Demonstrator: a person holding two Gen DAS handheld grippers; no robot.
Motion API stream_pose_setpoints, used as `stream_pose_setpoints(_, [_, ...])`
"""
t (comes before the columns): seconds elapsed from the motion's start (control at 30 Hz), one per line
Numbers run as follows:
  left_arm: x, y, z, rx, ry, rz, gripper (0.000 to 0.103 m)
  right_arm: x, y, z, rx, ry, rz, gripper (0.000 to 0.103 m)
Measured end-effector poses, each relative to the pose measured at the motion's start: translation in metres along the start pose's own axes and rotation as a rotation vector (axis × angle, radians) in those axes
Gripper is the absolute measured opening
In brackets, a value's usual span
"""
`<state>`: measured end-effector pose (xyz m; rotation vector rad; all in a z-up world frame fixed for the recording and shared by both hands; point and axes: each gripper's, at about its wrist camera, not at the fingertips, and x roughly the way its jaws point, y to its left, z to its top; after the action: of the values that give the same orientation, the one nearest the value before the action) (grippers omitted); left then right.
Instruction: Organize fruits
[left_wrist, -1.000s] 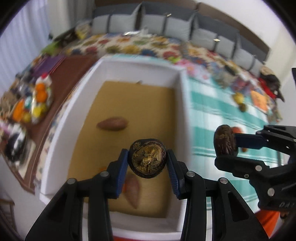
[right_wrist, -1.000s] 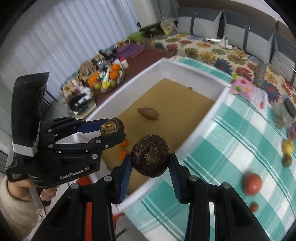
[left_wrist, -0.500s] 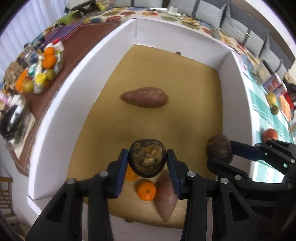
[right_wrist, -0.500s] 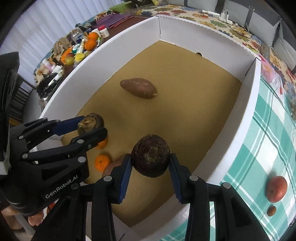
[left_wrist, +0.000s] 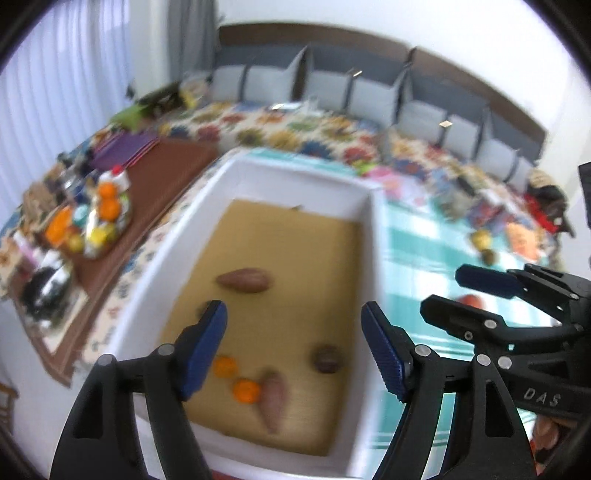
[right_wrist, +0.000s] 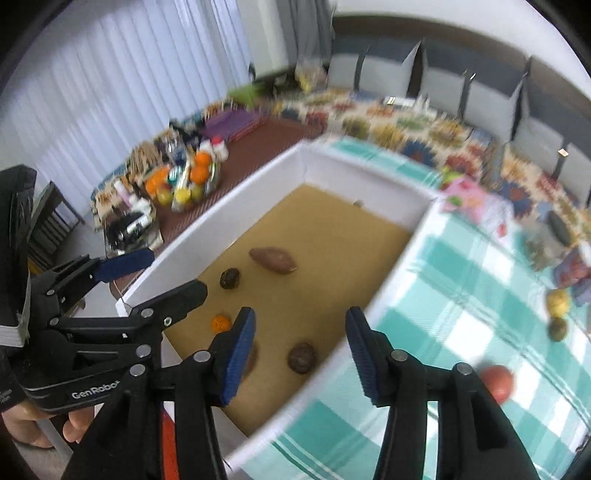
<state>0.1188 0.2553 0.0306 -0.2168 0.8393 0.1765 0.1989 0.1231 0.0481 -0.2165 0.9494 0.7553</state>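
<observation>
A white box (left_wrist: 303, 184) with a tan floor holds two sweet potatoes (left_wrist: 243, 280), two small oranges (left_wrist: 245, 390) and two dark round fruits. One dark fruit (left_wrist: 325, 359) lies near the right wall. The other (right_wrist: 229, 277) lies near the left wall. My left gripper (left_wrist: 293, 321) hangs above the box, its jaws opening, with nothing between them. My right gripper (right_wrist: 300, 325) hovers over the box's right rim (right_wrist: 417, 229), jaws also opening and empty, with a dark fruit (right_wrist: 302, 357) on the floor below it.
A teal checked cloth (right_wrist: 461, 295) right of the box carries a red fruit (right_wrist: 496, 380), a yellow one (right_wrist: 558, 301) and a green one (right_wrist: 557, 328). A bowl of fruit (right_wrist: 192, 181) stands on the brown side table at left. A sofa runs behind.
Both grippers let go of their dark round fruits, which now lie on the box floor. Both jaws have spread wide, and both grippers have lifted up and back from the box.
</observation>
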Motion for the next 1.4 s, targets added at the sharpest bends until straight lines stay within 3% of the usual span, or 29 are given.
stream_pose_setpoints(0.17, [-0.020,-0.070,-0.031,0.052,-0.080,-0.134,0.085,-0.069,-0.059,-0.071,0.041,-0.143,-0.150,0.075])
stream_pose_setpoints(0.3, [-0.009,-0.144,-0.079,0.144,-0.109,-0.245,0.085,-0.091,-0.110,-0.147,0.123,-0.183,-0.279,0.080])
stream_pose_setpoints(0.4, [0.015,-0.183,-0.112,0.175,-0.083,-0.303,0.086,-0.094,-0.145,-0.210,0.180,-0.185,-0.395,0.082])
stream_pose_setpoints(0.53, [0.055,-0.230,-0.157,0.249,-0.024,-0.299,0.086,-0.085,-0.180,-0.276,0.269,-0.148,-0.478,0.082])
stream_pose_setpoints(0.67, [0.087,-0.250,-0.189,0.293,0.024,-0.263,0.086,-0.075,-0.197,-0.320,0.328,-0.152,-0.518,0.082])
stream_pose_setpoints(0.83, [0.111,-0.254,-0.215,0.313,0.067,-0.206,0.086,-0.063,-0.216,-0.337,0.383,-0.129,-0.484,0.082])
stream_pose_setpoints(1.4, [0.125,-0.248,-0.218,0.298,0.077,-0.163,0.086,-0.046,-0.222,-0.357,0.413,-0.105,-0.489,0.082])
